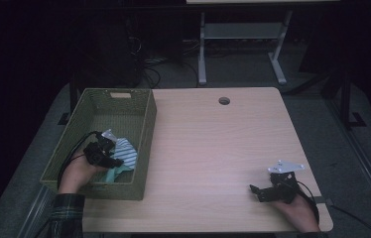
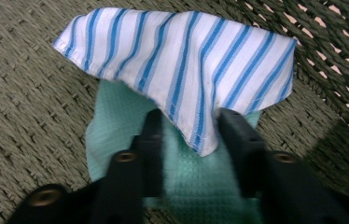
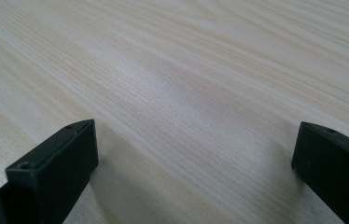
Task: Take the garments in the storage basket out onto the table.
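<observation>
striped cloth (image 2: 182,65): white with blue stripes, lying in the basket on top of the teal cloth; the corner hanging toward you sits right between your left jaws.
striped cloth axis: long edge runs side to side across the left gripper view, stripes slant from upper right down to lower left, the pointed corner aims at the gripper.
teal cloth (image 2: 196,186): waffle-weave, flat on the basket floor under the striped one, sticking out beneath it toward you.
why stacked: looks like both cloths belong in the basket; the striped one sits loose and crumpled, not folded.
left gripper (image 2: 189,133): you've got it down inside the basket, jaws narrowed around the striped corner and the teal cloth below; they flank the fabric closely, but I can't tell if the pads actually press on it.
left gripper, high view (image 1: 105,148): near the basket's right wall, your hand coming in over the near wall.
basket (image 1: 146,144): green woven, on the table's left part, long axis running away from you.
right gripper (image 3: 196,149): jaws wide apart, nothing between them, just bare wood.
right gripper, high view (image 1: 260,191): resting on the table's near right, well apart from the basket, likely parked out of the way.
table (image 1: 223,144): light wood.
</observation>
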